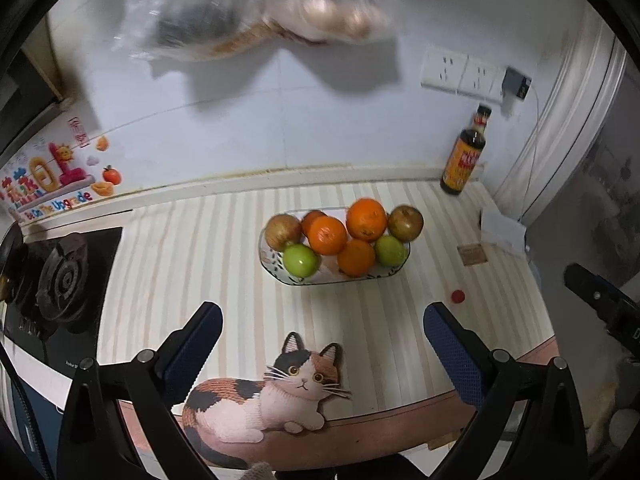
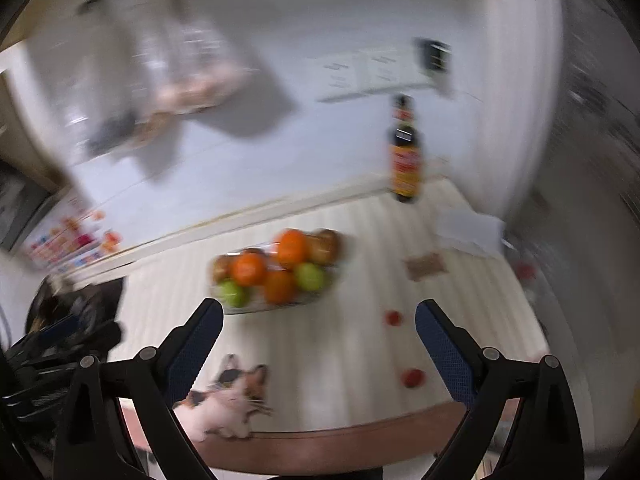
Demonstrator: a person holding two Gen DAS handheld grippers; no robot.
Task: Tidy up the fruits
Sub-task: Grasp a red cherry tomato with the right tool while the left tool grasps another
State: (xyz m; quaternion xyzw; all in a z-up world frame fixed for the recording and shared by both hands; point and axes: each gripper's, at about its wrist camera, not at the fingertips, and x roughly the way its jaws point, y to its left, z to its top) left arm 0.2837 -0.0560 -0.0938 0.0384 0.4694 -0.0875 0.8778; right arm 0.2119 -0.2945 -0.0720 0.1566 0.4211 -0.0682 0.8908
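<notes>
A clear glass dish (image 1: 267,265) stands mid-counter, piled with oranges (image 1: 327,234), green apples (image 1: 301,260) and brownish round fruit (image 1: 405,222). My left gripper (image 1: 323,314) hovers in front of the dish, open, with nothing between its blue pads (image 1: 452,354). The right wrist view is blurred; it shows the same dish (image 2: 240,311) and fruit ahead and to the left. My right gripper (image 2: 320,309) is open and holds nothing. A small red fruit (image 1: 457,296) lies loose on the mat right of the dish. Two such red fruits (image 2: 394,318) (image 2: 413,378) show in the right wrist view.
A dark sauce bottle (image 1: 463,160) stands at the back right by the wall sockets (image 1: 460,70). A gas burner (image 1: 62,276) sits at the left. A plastic bag (image 1: 260,8) hangs on the wall above. White paper (image 1: 502,230) and a brown packet (image 1: 472,255) lie at the right.
</notes>
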